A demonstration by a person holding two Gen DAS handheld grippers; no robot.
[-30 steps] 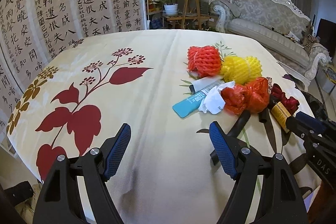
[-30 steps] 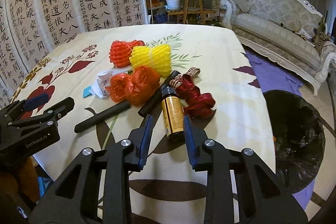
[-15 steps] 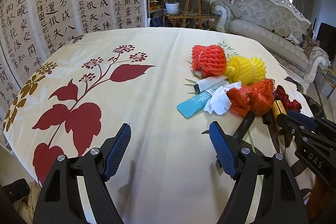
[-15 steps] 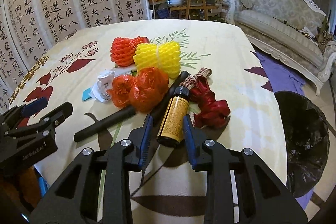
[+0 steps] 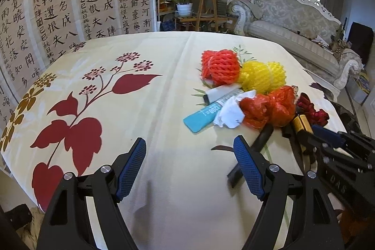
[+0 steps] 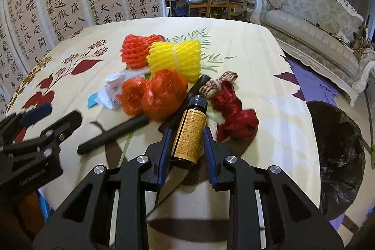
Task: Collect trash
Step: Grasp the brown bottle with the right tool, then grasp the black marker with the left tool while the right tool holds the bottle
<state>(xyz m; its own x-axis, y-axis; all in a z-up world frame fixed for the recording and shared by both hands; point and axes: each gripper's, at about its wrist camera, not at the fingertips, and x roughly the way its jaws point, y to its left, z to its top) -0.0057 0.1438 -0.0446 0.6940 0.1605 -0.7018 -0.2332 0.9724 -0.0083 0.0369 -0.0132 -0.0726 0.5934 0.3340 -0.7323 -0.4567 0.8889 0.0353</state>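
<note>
right gripper [image 6: 186,147]: jaws closing around the brown bottle [image 6: 189,132], which lies between the blue pads; whether the pads already press on it cannot be told.
left gripper [image 5: 189,168]: released, jaws wide apart over bare tablecloth, nothing between them.
brown bottle: lying on its side, black cap toward 12 o'clock, yellow label up, at the near edge of the trash pile.
trash pile: orange plastic bag [image 6: 157,95] at 11 o'clock of the bottle; yellow foam net [image 6: 175,57] and orange foam net [image 6: 134,50] beyond it; red ribbon [image 6: 234,116] at 2 o'clock, just beside the bottle.
black sticks [image 6: 112,132]: two, running under the orange bag, at 9 o'clock of the bottle.
white paper [image 5: 230,111] and blue packet [image 5: 201,116]: at the pile's 9 o'clock side.
bin [image 6: 339,156]: black-lined, on the floor at 3 o'clock of the table [image 6: 269,67].
</note>
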